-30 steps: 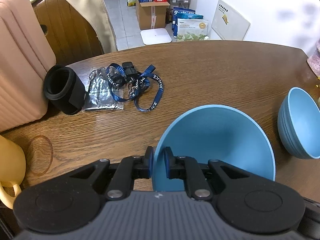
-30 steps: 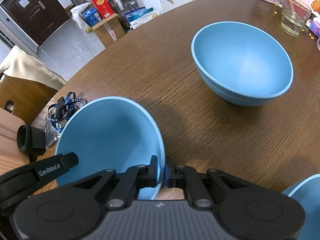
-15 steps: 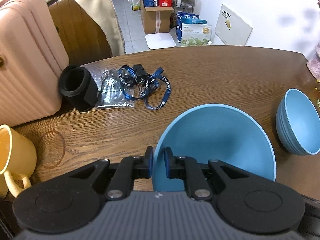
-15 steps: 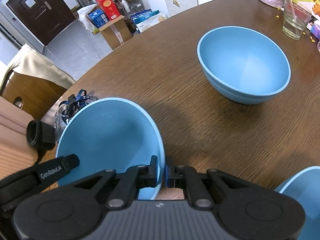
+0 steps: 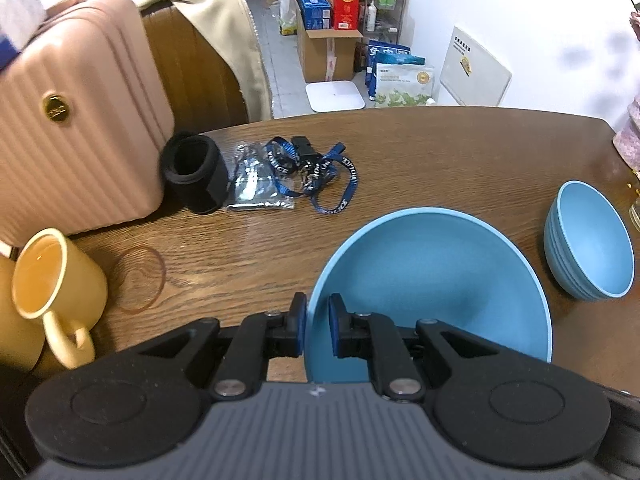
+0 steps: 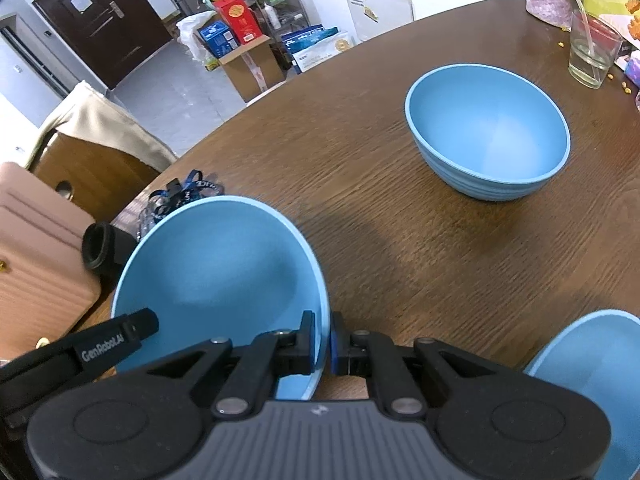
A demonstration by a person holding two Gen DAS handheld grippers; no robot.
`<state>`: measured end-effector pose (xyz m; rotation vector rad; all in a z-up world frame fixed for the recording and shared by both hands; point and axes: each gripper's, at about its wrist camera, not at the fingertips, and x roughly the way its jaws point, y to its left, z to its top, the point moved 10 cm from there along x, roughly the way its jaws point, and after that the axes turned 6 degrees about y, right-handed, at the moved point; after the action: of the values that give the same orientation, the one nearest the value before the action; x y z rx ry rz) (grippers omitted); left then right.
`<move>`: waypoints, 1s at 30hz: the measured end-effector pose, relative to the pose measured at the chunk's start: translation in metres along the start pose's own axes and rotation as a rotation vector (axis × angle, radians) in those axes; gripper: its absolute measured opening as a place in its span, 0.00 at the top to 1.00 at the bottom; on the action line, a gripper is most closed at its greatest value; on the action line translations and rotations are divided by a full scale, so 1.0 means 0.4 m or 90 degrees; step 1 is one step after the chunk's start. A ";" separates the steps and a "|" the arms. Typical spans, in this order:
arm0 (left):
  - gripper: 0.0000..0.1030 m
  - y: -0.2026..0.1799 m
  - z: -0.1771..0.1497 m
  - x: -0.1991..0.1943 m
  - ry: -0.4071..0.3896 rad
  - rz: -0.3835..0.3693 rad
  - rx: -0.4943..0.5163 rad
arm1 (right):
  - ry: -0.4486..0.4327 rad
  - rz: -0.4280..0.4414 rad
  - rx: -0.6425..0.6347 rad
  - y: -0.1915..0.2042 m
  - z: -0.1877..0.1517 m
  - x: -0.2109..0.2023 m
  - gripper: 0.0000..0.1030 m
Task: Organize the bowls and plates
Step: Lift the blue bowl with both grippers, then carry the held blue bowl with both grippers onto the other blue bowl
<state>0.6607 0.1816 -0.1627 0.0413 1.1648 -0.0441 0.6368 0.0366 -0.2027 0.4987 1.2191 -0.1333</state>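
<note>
Together, left tongs (image 5: 317, 330) and right tongs (image 6: 323, 342) pinching opposite rims, one blue bowl (image 5: 432, 288), tilted above wooden table (image 5: 460, 152)

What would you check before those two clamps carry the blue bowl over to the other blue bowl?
1. Left gripper pinches the held blue bowl by its rim: ok.
2. Right gripper pinches the opposite rim of that bowl: ok.
3. Held bowl is empty: ok.
4. Target bowl stands upright and empty on the wooden table: ok.
5. Bare table between the two bowls, with the glass with a straw off to the side: ok.
6. Held bowl clear of the table: cannot tell; its underside is hidden.
</note>
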 end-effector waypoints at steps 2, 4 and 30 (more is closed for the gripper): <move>0.88 0.006 -0.010 -0.015 -0.003 0.004 -0.004 | -0.001 0.004 -0.005 0.003 -0.009 -0.012 0.93; 0.88 0.012 -0.022 -0.032 -0.007 0.008 -0.007 | -0.003 0.009 -0.009 0.005 -0.021 -0.025 0.93; 0.88 0.016 -0.199 -0.251 -0.062 0.036 -0.063 | -0.005 0.052 -0.089 -0.026 -0.156 -0.182 0.94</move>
<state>0.5486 0.1936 -0.1017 -0.0160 1.0669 0.0611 0.5536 0.0424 -0.1543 0.4243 1.1894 0.0193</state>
